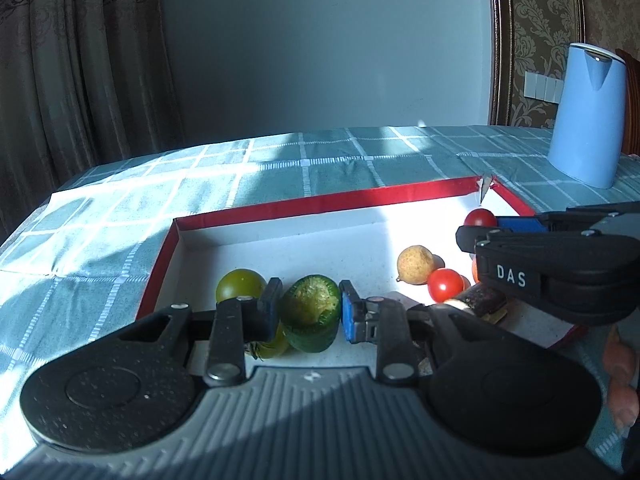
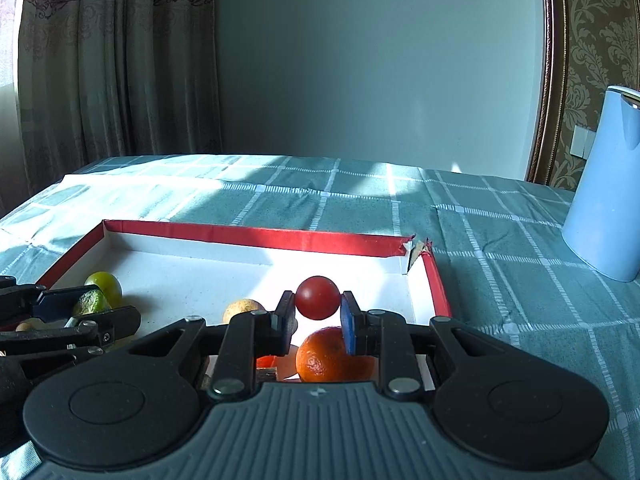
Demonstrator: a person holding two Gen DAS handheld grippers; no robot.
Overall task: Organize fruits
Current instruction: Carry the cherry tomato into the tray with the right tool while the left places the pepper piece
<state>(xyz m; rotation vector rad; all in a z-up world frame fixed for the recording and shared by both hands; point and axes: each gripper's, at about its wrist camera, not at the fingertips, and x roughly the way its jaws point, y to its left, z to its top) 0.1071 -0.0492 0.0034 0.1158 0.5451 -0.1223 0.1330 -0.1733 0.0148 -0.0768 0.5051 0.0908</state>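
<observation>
My left gripper is shut on a green fruit piece with a pale, rough cut face, held just above the floor of a red-rimmed white box. My right gripper is shut on a red cherry tomato and holds it above an orange. In the box lie a green tomato, a tan round fruit and another red cherry tomato. A yellowish fruit is partly hidden under the left fingers. The right gripper reaches in from the right in the left wrist view.
The box sits on a table under a teal checked cloth. A light blue kettle stands on the cloth to the back right of the box. The box's far right corner is torn. Curtains and a wall lie behind the table.
</observation>
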